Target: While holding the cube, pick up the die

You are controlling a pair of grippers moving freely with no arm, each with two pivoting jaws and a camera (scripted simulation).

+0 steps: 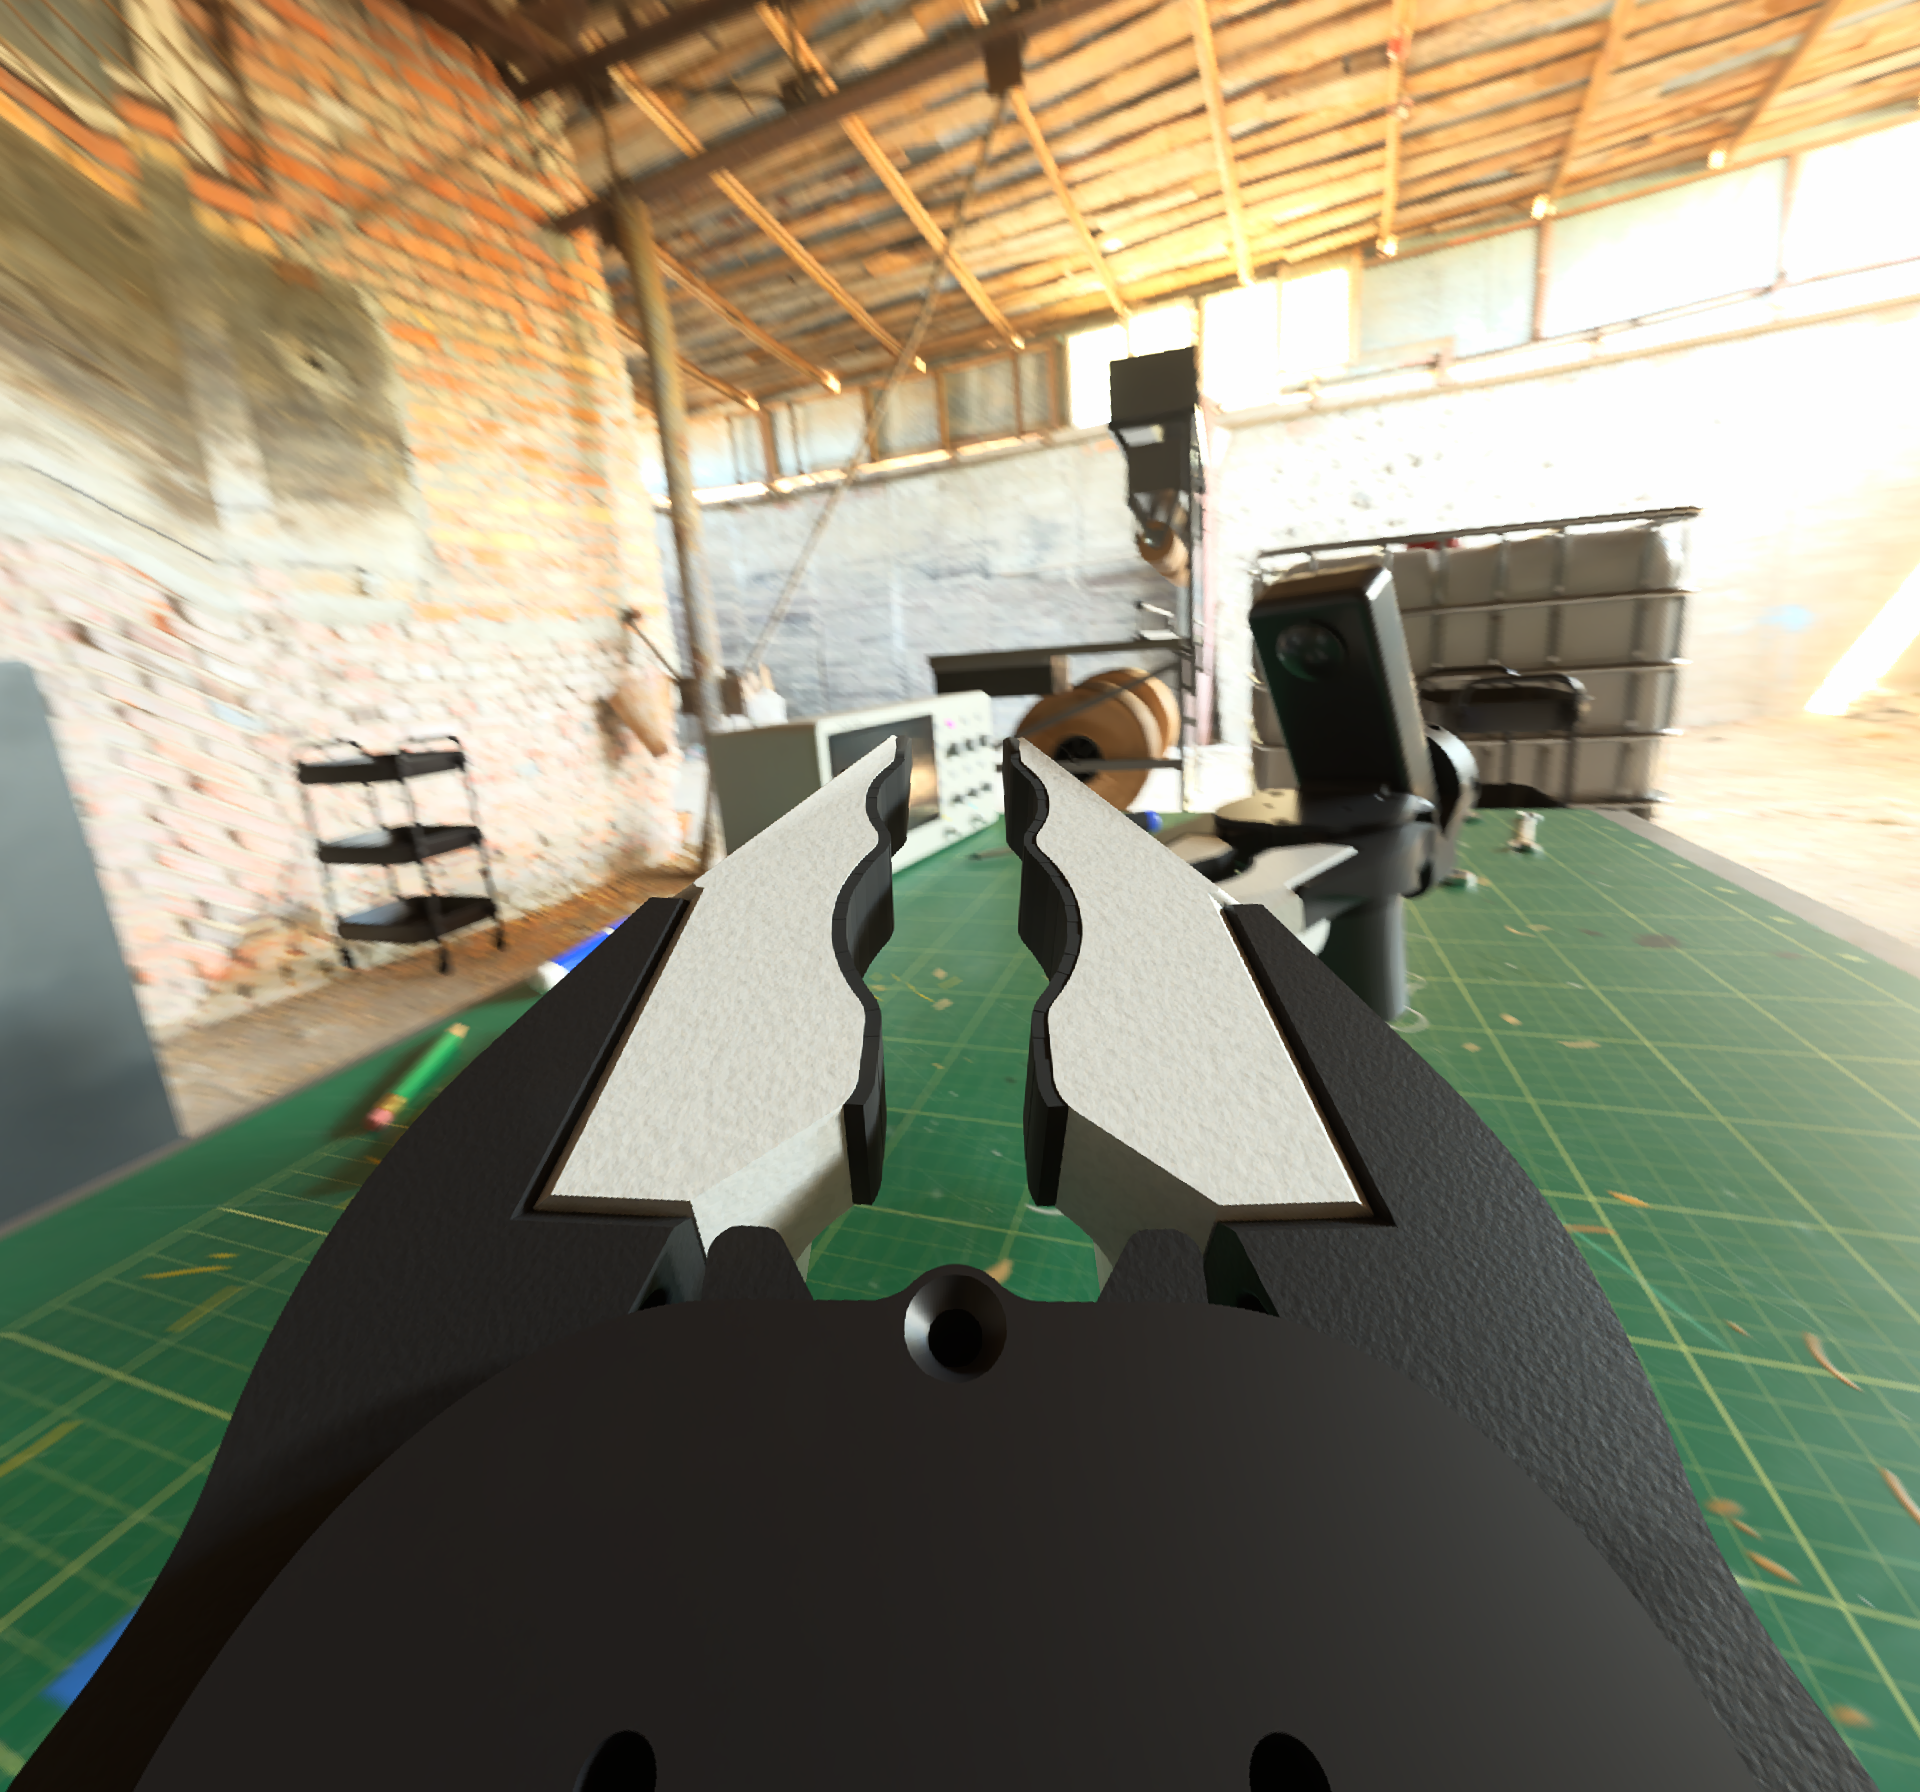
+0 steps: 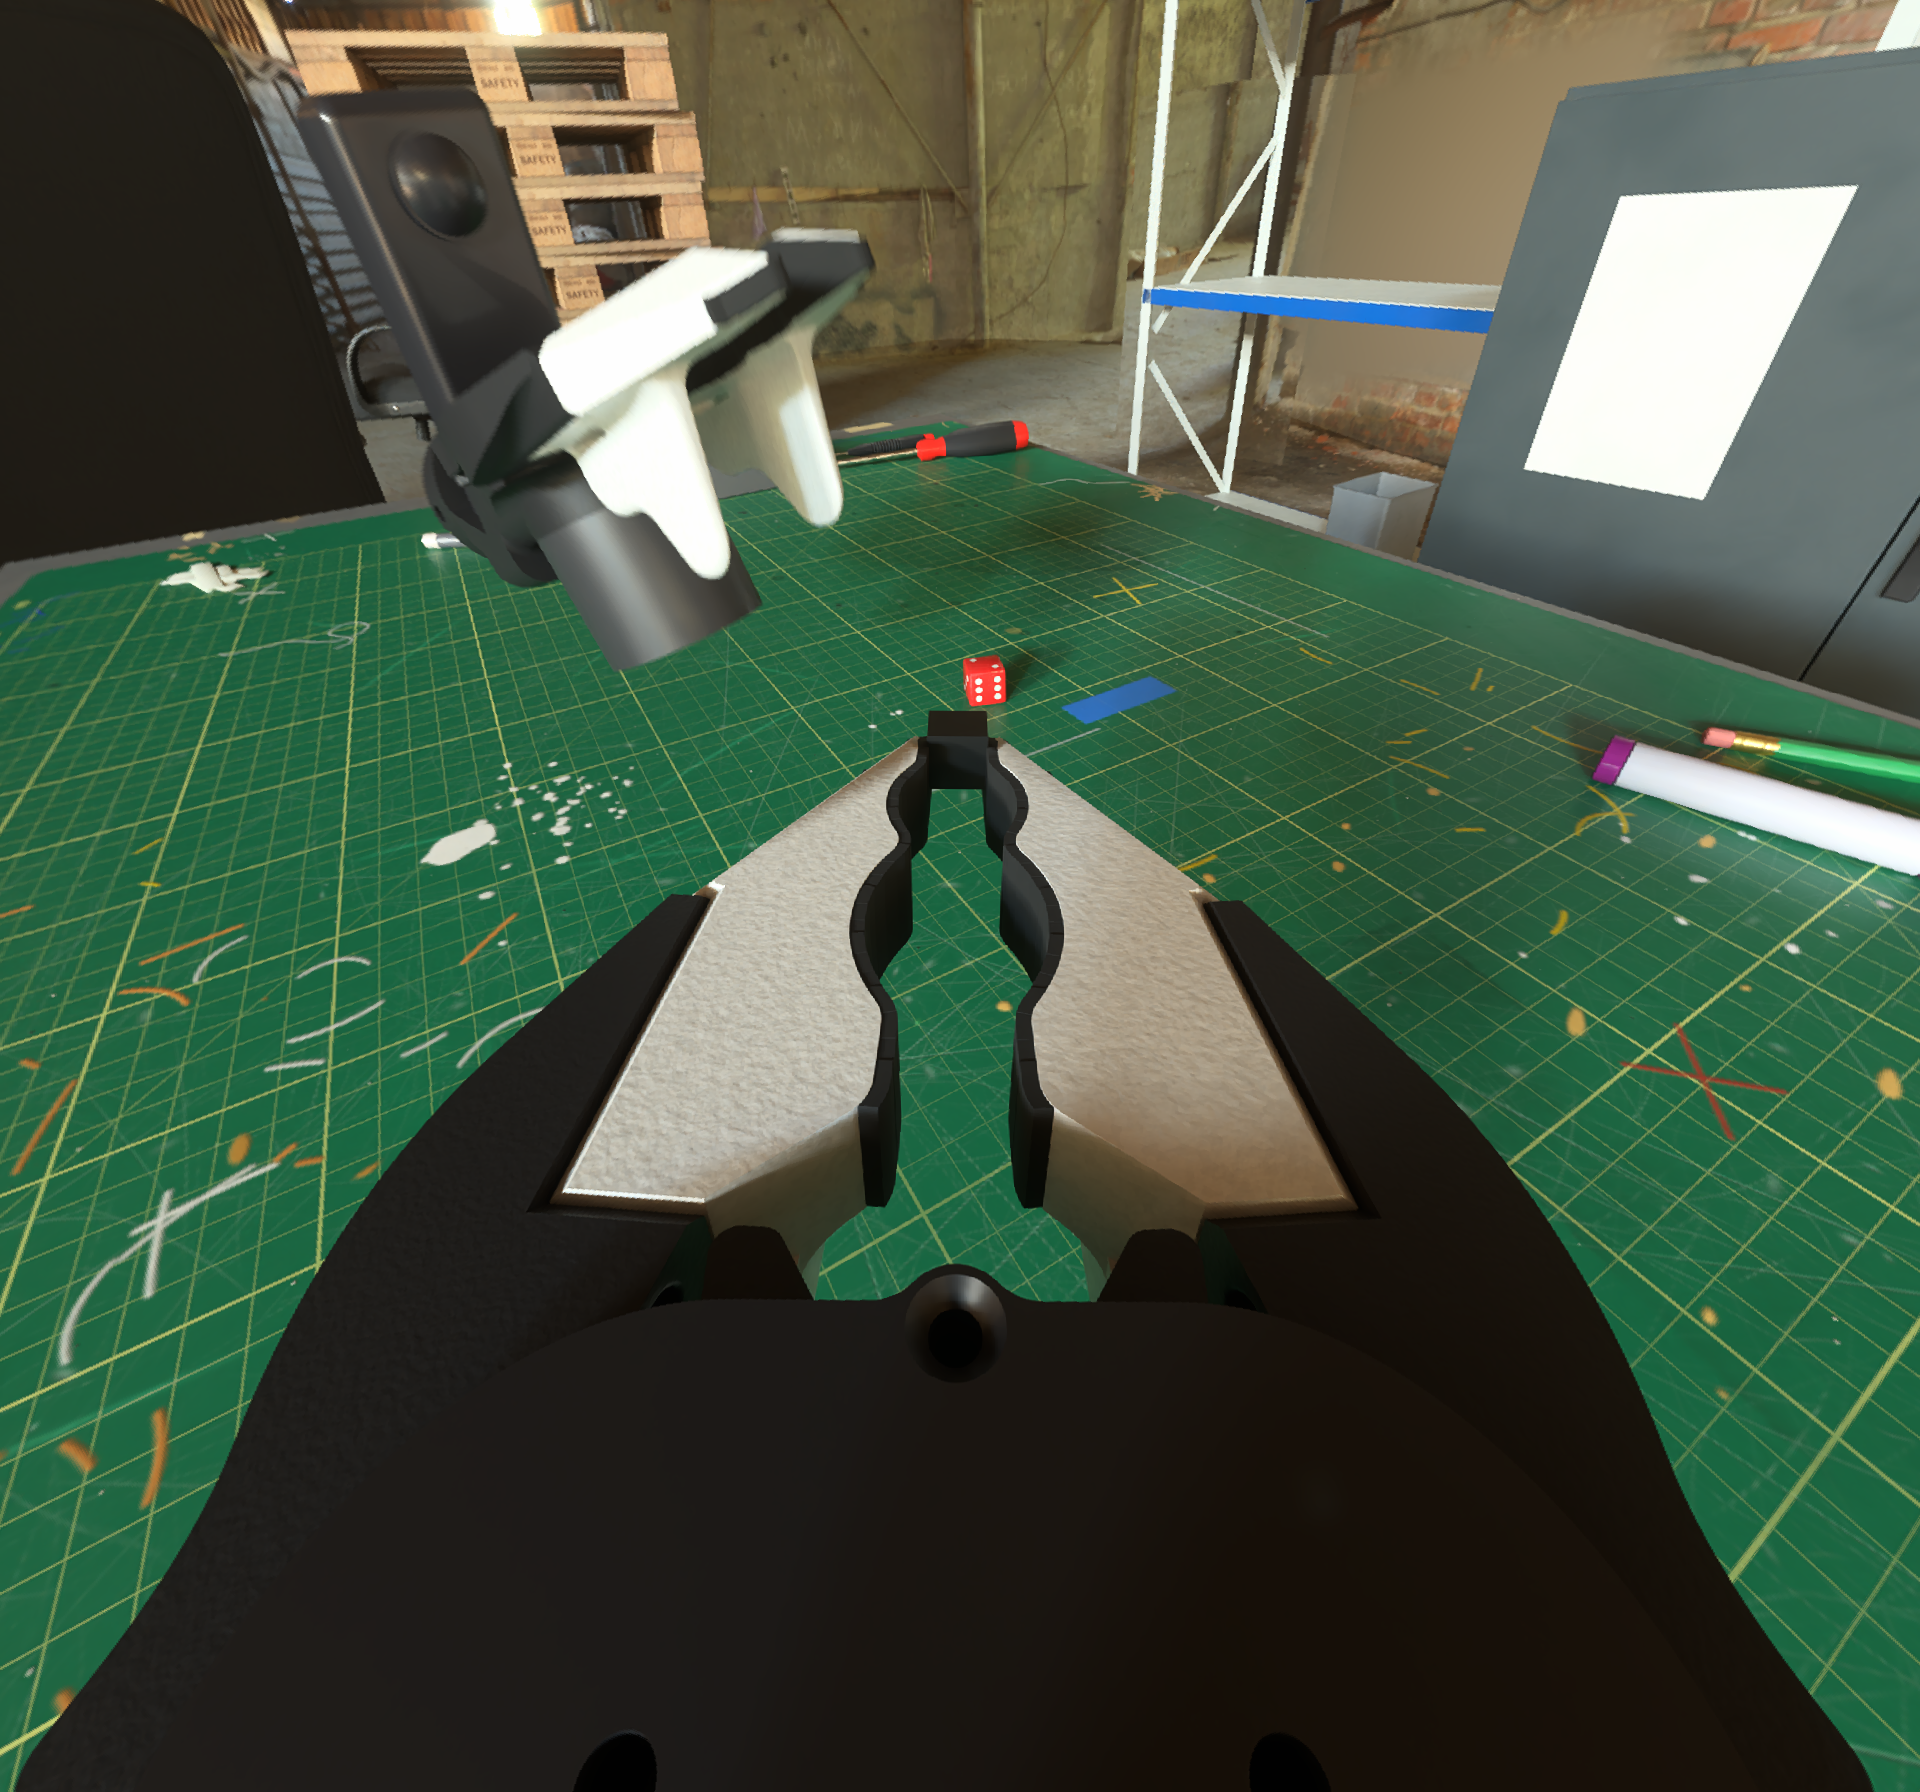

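Right hand-held gripper (image 2: 957, 755) is clenched on the cube (image 2: 957, 726), a small black block pinched at the very fingertips and held above the table (image 2: 312, 807), which carries a green cutting mat. The die (image 2: 984, 680) is red with white pips and sits on the mat just past the cube, slightly to its right, apart from it. A blue tape strip (image 2: 1118, 699) lies flat just right of the die.

Left hand-held gripper (image 1: 956, 750) is released: fingers parted with a clear gap at the tips and nothing between them. In the left wrist view it points nearly level over the table, toward a beige instrument box (image 1: 940, 776) at the far edge. In the right wrist view that same gripper hangs up left of the die, tilted fingers-down, well above the mat and not touching anything.

Other items on the table: white marker with purple cap (image 2: 1756, 797) and a green pencil (image 2: 1818, 755) at the right edge, touching or nearly so, can't tell which. A red-and-black screwdriver (image 2: 961, 440) lies at the far edge. White paint flecks (image 2: 457, 843) mark the mat left of the right gripper.
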